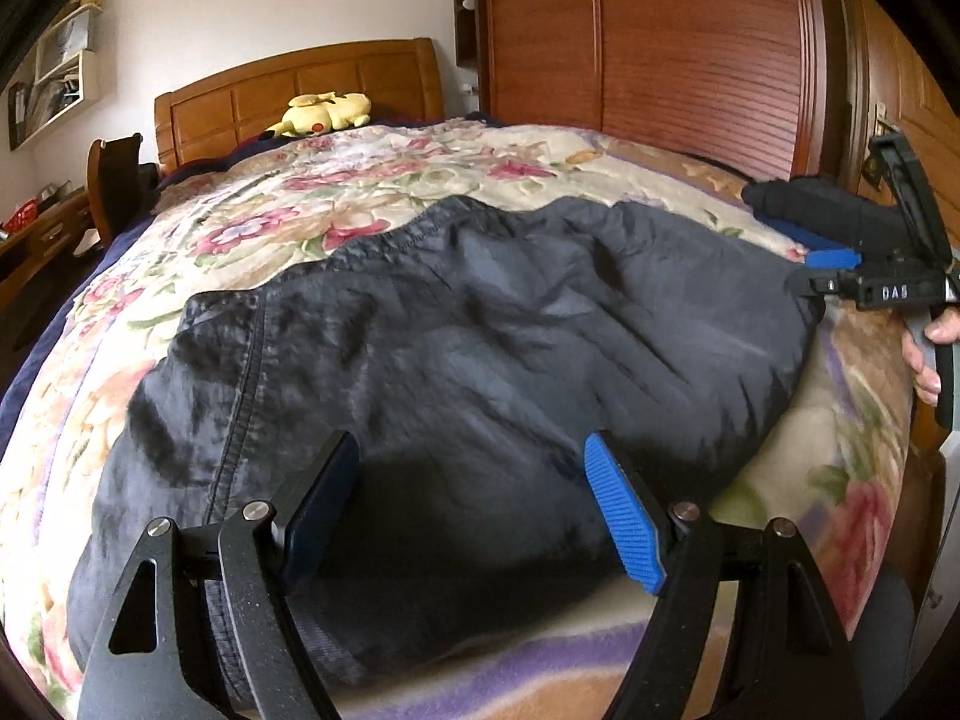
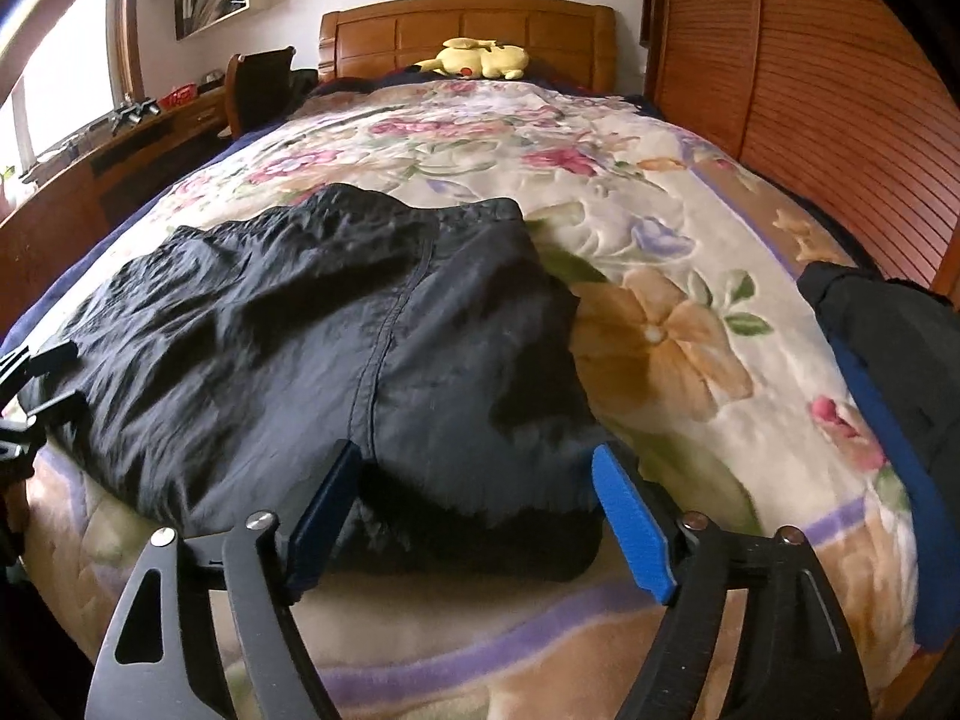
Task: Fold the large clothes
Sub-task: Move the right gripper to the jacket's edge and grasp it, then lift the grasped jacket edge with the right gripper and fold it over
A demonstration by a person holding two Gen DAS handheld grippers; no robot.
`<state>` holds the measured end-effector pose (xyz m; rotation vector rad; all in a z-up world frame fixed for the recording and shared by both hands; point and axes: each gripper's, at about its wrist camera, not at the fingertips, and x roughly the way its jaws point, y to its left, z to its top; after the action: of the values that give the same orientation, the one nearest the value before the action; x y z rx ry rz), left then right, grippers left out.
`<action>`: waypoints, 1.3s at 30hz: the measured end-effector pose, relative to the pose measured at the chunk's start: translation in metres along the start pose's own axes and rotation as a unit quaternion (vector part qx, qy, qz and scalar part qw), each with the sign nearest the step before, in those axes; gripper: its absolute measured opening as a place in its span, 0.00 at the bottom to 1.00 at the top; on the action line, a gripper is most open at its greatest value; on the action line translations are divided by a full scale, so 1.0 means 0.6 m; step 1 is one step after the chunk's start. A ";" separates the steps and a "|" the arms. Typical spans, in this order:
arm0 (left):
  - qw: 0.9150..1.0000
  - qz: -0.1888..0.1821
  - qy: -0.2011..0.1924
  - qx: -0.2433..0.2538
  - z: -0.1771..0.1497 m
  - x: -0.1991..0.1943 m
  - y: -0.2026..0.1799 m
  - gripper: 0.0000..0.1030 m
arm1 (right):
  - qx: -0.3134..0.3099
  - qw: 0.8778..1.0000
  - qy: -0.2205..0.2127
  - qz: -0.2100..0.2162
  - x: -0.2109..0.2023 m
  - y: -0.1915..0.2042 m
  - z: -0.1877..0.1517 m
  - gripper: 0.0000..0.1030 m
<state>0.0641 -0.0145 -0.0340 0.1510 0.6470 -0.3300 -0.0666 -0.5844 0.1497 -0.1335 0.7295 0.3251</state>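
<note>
A dark navy garment lies spread and wrinkled on the floral bedspread; it also shows in the right wrist view, with a stitched seam running toward me. My left gripper is open, its blue pads just above the garment's near edge, holding nothing. My right gripper is open over the garment's near right corner, empty. The right gripper also appears at the far right of the left wrist view, at the garment's right edge.
A yellow plush toy lies by the wooden headboard. A wooden wardrobe stands along the bed's right side. Another dark folded garment with blue trim lies at the right. A desk and chair stand left.
</note>
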 end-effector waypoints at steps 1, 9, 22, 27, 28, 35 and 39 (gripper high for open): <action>1.000 0.002 0.003 0.003 0.000 0.002 -0.002 0.76 | 0.002 1.000 0.000 -0.001 0.003 0.000 -0.001 0.82; 1.000 0.005 0.006 0.009 -0.002 0.004 -0.005 0.76 | 0.036 0.999 0.022 -0.013 0.037 -0.014 -0.007 0.93; 1.000 0.003 0.005 0.010 -0.002 0.004 -0.005 0.76 | 0.091 0.994 0.062 0.023 0.085 -0.036 -0.016 0.94; 1.000 0.003 0.005 0.010 -0.002 0.004 -0.005 0.76 | 0.091 0.992 0.068 0.046 0.093 -0.039 -0.023 0.89; 1.000 0.003 0.005 0.011 -0.002 0.004 -0.005 0.76 | 0.091 0.992 0.068 0.051 0.093 -0.038 -0.023 0.87; 1.000 0.002 0.005 0.010 -0.002 0.005 -0.004 0.76 | 0.076 0.992 0.065 0.081 0.085 -0.028 -0.023 0.54; 1.000 0.004 0.008 0.010 -0.004 0.006 -0.005 0.76 | 0.000 0.998 0.055 0.044 0.065 0.008 -0.007 0.28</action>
<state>0.0647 -0.0177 -0.0381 0.1749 0.6597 -0.3273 -0.0439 -0.5713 0.1201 -0.1193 0.8458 0.4039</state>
